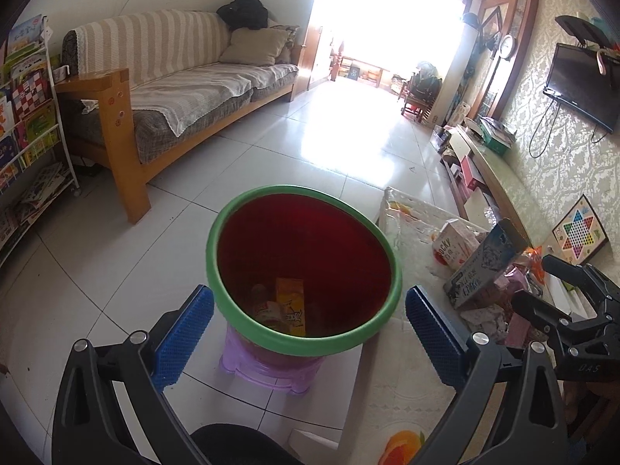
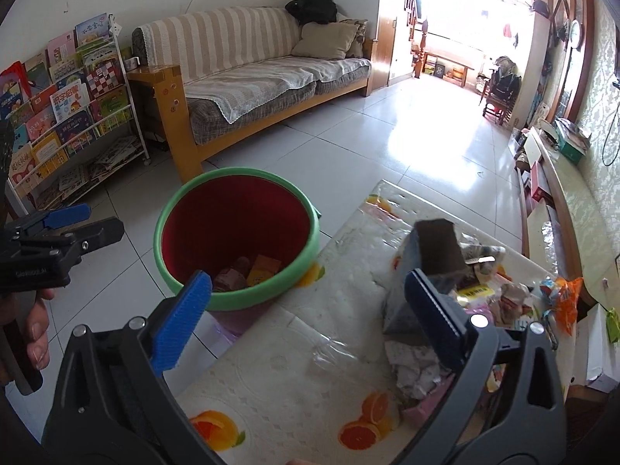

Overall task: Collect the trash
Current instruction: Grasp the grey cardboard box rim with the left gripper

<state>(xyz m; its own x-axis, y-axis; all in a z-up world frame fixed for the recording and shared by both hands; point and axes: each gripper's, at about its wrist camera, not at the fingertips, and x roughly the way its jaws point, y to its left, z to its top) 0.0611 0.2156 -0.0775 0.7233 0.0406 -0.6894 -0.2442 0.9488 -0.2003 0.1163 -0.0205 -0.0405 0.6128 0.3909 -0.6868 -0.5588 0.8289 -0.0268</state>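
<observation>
Red plastic inside and a green rim outside: the round waste bin (image 2: 236,240) stands on a low purple plastic stool (image 1: 267,368) at the left edge of the desk (image 2: 302,379), raised so its mouth sits near desk height and litter can be dropped across without bending. A few wrappers, one orange-yellow, already lie at its bottom. The rest of the trash is heaped on the right side of the desk's fruit-printed plastic cover: a tall grey-blue carton (image 2: 426,271) standing on end, a white snack box (image 1: 453,246), crumpled paper and bright packets.

The right claw (image 2: 306,310) is spread wide with nothing between its blue pads, reaching over the desk between bin and heap, its right finger just beside the carton, probably the next pick. The left claw (image 1: 310,333) is also spread and empty, hanging just above the bin's near rim.
</observation>
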